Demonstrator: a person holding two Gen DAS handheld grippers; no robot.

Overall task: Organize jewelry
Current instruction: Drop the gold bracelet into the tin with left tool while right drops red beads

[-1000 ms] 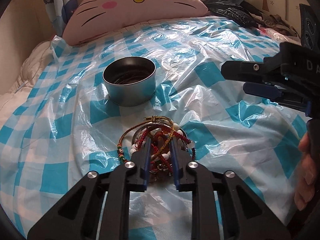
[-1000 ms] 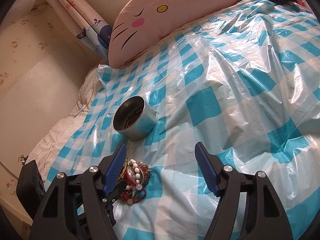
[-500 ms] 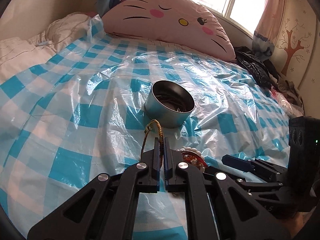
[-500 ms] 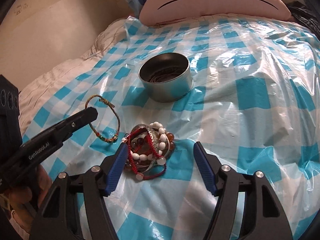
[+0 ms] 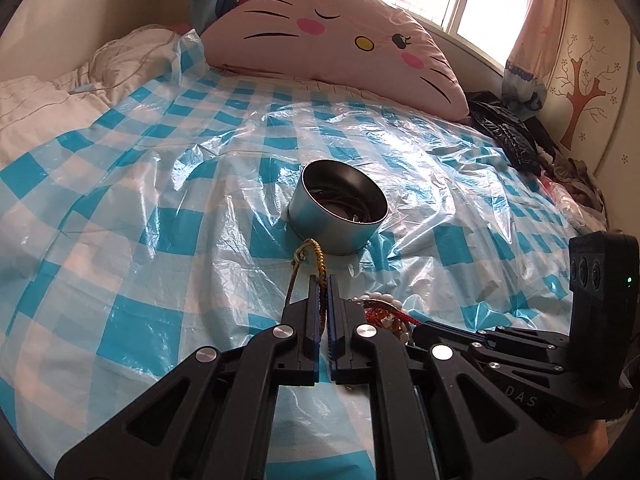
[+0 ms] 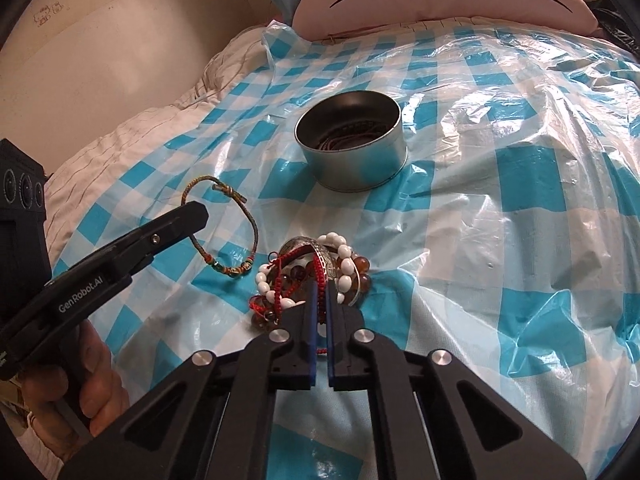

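A bed [image 6: 520, 184] draped in a blue-and-white checked plastic sheet [image 5: 168, 232] fills both wrist views, with a pink cat-face pillow [image 5: 332, 36] propped at its far end, well beyond both tools. Ahead of the tools, on the sheet, stands a round metal tin [image 6: 352, 148], upright and open-topped, with dark cords or bangles coiled inside; their kind cannot be made out.

The left tool [image 5: 323, 280] is clenched on a braided cord bracelet [image 5: 310, 256], its two fingers pressed nearly together on the strand. In the left wrist view the bracelet's knotted loop juts forward past the fingertips, just short of the tin's near wall. From the right wrist view, the same bracelet [image 6: 224, 228] hangs as an open ring beyond the left tool's tip [image 6: 196, 216], to the left of the right tool, its beaded lower end low over the sheet; whether it touches cannot be told.

The right tool [image 6: 320, 292] is closed on a strand in the heap of bracelets [image 6: 316, 272] lying directly at its tips, between it and the tin. A red woven cord runs between its blue pads [image 6: 311, 320]. The heap mixes white beads, amber beads, red cord and a silvery bangle, all tangled together. In the left wrist view the heap [image 5: 384, 312] sits just right of the left tool, partly hidden behind the right tool's black frame.
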